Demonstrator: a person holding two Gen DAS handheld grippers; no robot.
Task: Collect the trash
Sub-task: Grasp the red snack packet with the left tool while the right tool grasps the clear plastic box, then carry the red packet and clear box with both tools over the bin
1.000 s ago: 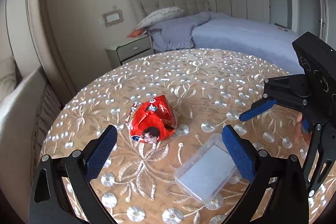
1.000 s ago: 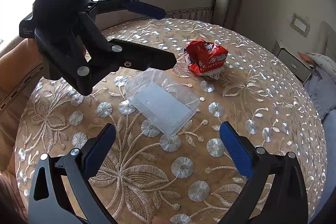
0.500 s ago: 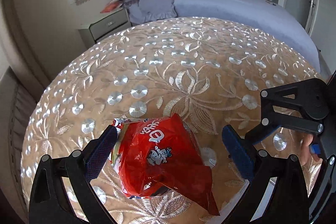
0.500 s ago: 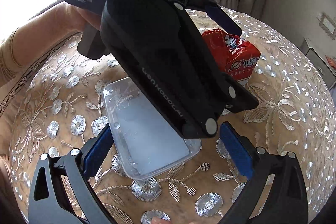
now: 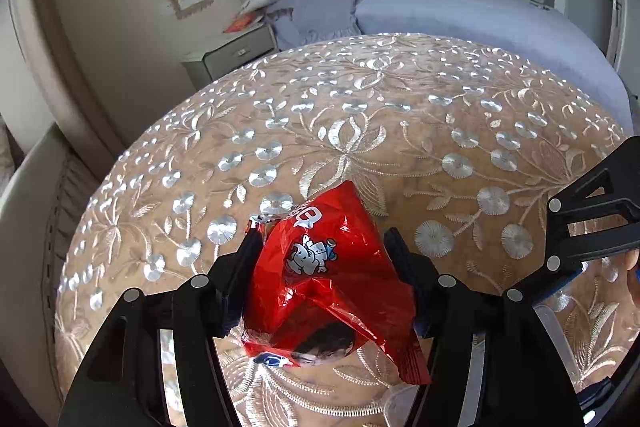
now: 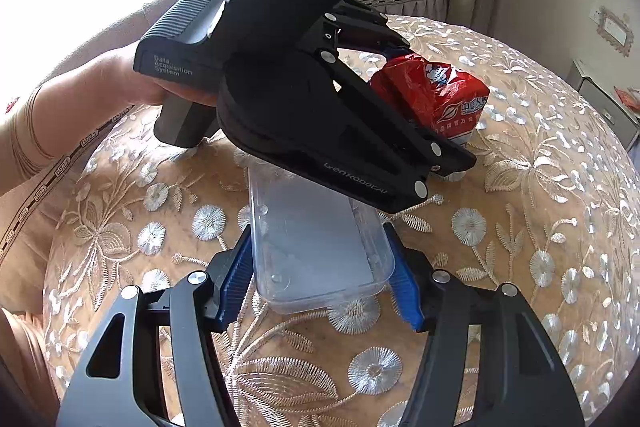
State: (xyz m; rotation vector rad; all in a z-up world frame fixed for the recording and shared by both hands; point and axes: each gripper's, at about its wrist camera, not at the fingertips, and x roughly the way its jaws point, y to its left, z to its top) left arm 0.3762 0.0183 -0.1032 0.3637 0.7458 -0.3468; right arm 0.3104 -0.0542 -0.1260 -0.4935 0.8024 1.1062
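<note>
So both grippers are busy at once here. The left gripper [image 5: 324,267] has its two fingers pinched in on a red snack bag [image 5: 328,283], one pad pressing each side of the crinkled foil, so it's clamped on the bag. From the right wrist view you can see that same left gripper [image 6: 404,67] reaching in from the upper left, angled down across the table [image 6: 540,187], with the person's bare hand [image 6: 136,87] wrapped around the black handle and the forearm coming in from the left edge. The bag [image 6: 436,95] sits at the far end of those fingers; whether its bottom edge is touching the cloth or slightly off it I can't tell.

The right gripper [image 6: 320,271] is low and close to the table, its blue pads [image 6: 240,275] squeezed against the two long sides of a clear plastic tray [image 6: 316,247]. The tray lies flat on the table, near end between the fingers, far end running under the left gripper's body. So that one is closed on the tray too.

In the left wrist view a bit of the right gripper's black linkage [image 5: 592,223] pokes in from the right edge, and a corner of the clear tray [image 5: 400,403] shows at the bottom, just below the bag.

The table is round with a tan cloth covered in silvery embroidered flowers. Behind it there's a bed [image 5: 440,15] with a bluish cover and a padded headboard, plus a small nightstand [image 5: 232,55] beside it.
</note>
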